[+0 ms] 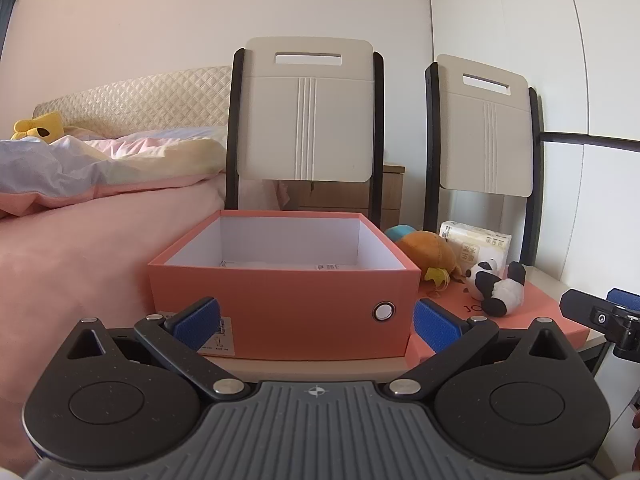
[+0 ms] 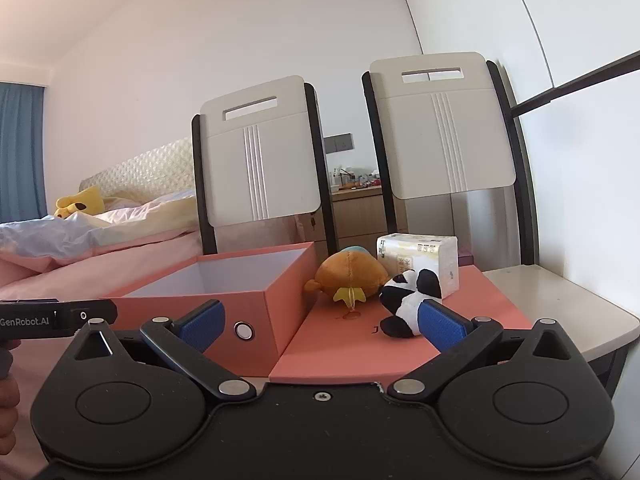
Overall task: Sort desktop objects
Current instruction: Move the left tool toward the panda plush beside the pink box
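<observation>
Left gripper (image 1: pixel 316 326): fingers wide, empty, facing the box front.
Right gripper (image 2: pixel 320 326): fingers wide, empty.
Orange box (image 1: pixel 280 304): open, floor mostly hidden.
Panda toy (image 2: pixel 408 300): on lid (image 2: pixel 344 344), at 1 o'clock, partly behind right finger.
Tissue pack (image 2: pixel 420 260): behind panda.

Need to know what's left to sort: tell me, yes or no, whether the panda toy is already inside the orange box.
No, the panda lies on the flat lid beside the open box.
</observation>
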{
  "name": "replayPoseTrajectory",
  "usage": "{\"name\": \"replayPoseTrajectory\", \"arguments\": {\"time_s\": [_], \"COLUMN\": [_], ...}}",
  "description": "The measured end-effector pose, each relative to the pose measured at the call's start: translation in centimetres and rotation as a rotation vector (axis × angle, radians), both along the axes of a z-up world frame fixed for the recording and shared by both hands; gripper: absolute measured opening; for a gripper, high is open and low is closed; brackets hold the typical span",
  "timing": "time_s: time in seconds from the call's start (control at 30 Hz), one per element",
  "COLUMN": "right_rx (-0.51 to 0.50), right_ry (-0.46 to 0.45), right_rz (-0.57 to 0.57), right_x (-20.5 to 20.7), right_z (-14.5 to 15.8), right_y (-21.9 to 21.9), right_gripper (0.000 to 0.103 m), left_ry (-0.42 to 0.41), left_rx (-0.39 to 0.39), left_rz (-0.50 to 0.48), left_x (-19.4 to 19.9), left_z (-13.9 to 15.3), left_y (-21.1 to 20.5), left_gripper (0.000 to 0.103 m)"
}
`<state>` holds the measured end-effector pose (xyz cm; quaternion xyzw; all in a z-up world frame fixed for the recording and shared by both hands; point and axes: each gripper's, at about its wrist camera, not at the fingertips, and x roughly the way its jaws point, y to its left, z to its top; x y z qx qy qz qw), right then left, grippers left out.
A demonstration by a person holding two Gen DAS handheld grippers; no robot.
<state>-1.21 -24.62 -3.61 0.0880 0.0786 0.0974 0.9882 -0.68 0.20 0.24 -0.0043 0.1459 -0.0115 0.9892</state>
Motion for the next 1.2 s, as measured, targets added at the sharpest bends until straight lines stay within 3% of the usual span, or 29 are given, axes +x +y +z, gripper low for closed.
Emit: {"name": "replayPoseTrajectory", "arguments": {"time_s": [0.63,0.83,1.1,1.2], "right_rx": [-0.02,-0.051,-0.065,-0.073], "right_ry": [-0.001,-0.028,-0.024,-0.062], "right_rz": [-0.029,-0.038,-0.07,-0.09], "right_x": [0.5,0.7,1.5,1.4], "right_z": [0.4,1.0,1.5,1.9], "right_y": [-0.1,-0.2,-0.5,-0.5], "right_gripper": [0.102,0.102,0.102,0.102], "left_ry": [0.01,-0.04,-0.038,-0.043], "left_rx": [0.01,0.061,0.043,0.018], "left_rz": [0.026,-0.003,-0.003,0.006], "left_x": [0.9,0.6,1.5,2.3], "left_z": [-0.3,-0.2,-0.5,-1.3], "left_y": [0.5,-0.2,-0.4,-0.2], "left_gripper": [0.103,0.103,0.103,0.103]}}
